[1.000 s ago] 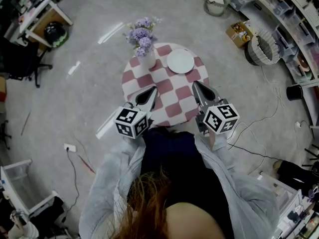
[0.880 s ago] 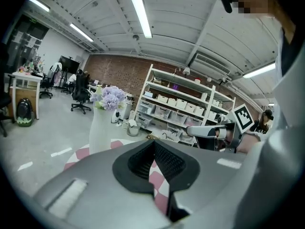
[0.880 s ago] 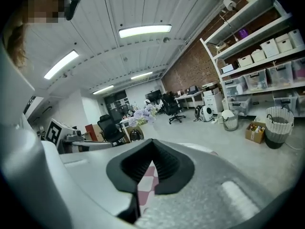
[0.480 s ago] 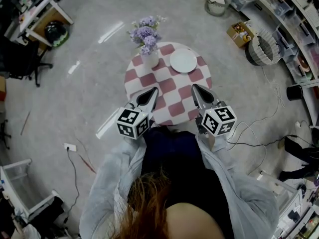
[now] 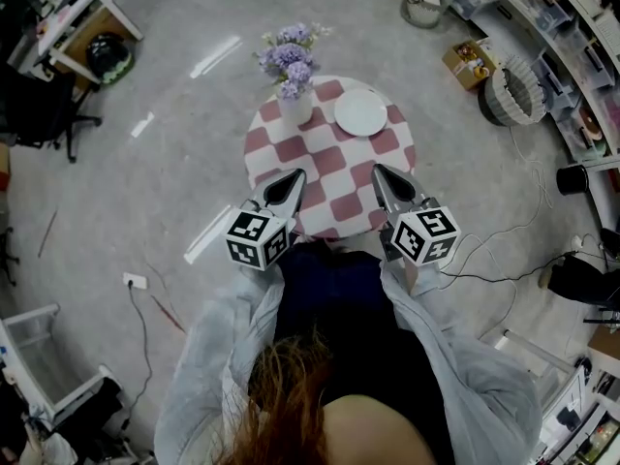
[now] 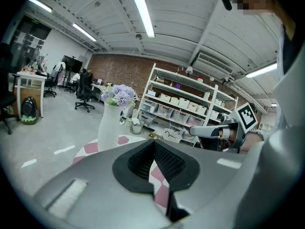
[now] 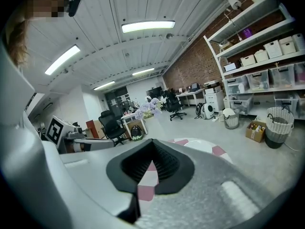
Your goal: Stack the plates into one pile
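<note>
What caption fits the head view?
Left gripper and right gripper, both shut, at a checkered table with plate and vase.

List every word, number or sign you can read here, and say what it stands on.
None can be read.
Cubes on the left gripper and right gripper: black-and-white square markers, no letters or digits.
Shelf bins: labels, if any, too small to read.

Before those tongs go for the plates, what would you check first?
1. Tongs empty: ok. Left tongs and right tongs hold nothing.
2. Tongs open to grab: not ok. Both are shut.
3. Plate in sight: ok. Plate lies at the far right of the table.
4. Vase out of the way: ok. Vase stands apart, left of the plate.
5. Single plate or pile: cannot tell.
</note>
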`<state>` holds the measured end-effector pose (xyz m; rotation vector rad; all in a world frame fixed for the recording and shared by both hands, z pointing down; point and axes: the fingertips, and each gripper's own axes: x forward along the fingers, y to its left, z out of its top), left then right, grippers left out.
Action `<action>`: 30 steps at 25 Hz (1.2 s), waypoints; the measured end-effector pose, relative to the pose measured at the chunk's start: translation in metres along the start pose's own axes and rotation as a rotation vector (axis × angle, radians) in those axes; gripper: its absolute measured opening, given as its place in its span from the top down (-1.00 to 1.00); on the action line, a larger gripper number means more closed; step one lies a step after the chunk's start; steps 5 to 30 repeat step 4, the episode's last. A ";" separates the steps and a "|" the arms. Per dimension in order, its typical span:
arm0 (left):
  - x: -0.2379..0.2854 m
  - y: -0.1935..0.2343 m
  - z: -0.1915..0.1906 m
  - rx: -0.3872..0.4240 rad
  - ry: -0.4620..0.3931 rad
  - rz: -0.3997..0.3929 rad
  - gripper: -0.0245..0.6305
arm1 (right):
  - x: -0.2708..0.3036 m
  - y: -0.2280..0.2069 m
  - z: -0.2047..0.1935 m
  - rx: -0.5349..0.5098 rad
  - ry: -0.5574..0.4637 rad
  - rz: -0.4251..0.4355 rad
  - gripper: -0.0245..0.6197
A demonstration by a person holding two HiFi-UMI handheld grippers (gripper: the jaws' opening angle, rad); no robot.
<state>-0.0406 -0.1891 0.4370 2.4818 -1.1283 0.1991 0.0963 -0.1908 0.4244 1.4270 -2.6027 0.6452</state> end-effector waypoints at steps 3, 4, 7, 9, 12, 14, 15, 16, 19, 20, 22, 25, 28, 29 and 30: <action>-0.002 0.000 -0.001 0.000 0.006 -0.001 0.88 | 0.001 0.002 -0.002 0.005 0.004 0.000 0.92; -0.002 0.000 -0.002 0.000 0.007 -0.001 0.88 | 0.001 0.002 -0.002 0.007 0.005 0.000 0.92; -0.002 0.000 -0.002 0.000 0.007 -0.001 0.88 | 0.001 0.002 -0.002 0.007 0.005 0.000 0.92; -0.002 0.000 -0.002 0.000 0.007 -0.001 0.88 | 0.001 0.002 -0.002 0.007 0.005 0.000 0.92; -0.002 0.000 -0.002 0.000 0.007 -0.001 0.88 | 0.001 0.002 -0.002 0.007 0.005 0.000 0.92; -0.002 0.000 -0.002 0.000 0.007 -0.001 0.88 | 0.001 0.002 -0.002 0.007 0.005 0.000 0.92; -0.002 0.000 -0.002 0.000 0.007 -0.001 0.88 | 0.001 0.002 -0.002 0.007 0.005 0.000 0.92; -0.002 0.000 -0.002 0.000 0.007 -0.001 0.88 | 0.001 0.002 -0.002 0.007 0.005 0.000 0.92; -0.002 0.000 -0.002 0.000 0.007 -0.001 0.88 | 0.001 0.002 -0.002 0.007 0.005 0.000 0.92; -0.002 0.000 -0.002 0.000 0.007 -0.001 0.88 | 0.001 0.002 -0.002 0.007 0.005 0.000 0.92; -0.002 0.000 -0.002 0.000 0.007 -0.001 0.88 | 0.001 0.002 -0.002 0.007 0.005 0.000 0.92; -0.002 0.000 -0.002 0.000 0.007 -0.001 0.88 | 0.001 0.002 -0.002 0.007 0.005 0.000 0.92; -0.002 0.000 -0.002 0.000 0.007 -0.001 0.88 | 0.001 0.002 -0.002 0.007 0.005 0.000 0.92; -0.002 0.000 -0.002 0.000 0.007 -0.001 0.88 | 0.001 0.002 -0.002 0.007 0.005 0.000 0.92; -0.002 0.000 -0.002 0.000 0.007 -0.001 0.88 | 0.001 0.002 -0.002 0.007 0.005 0.000 0.92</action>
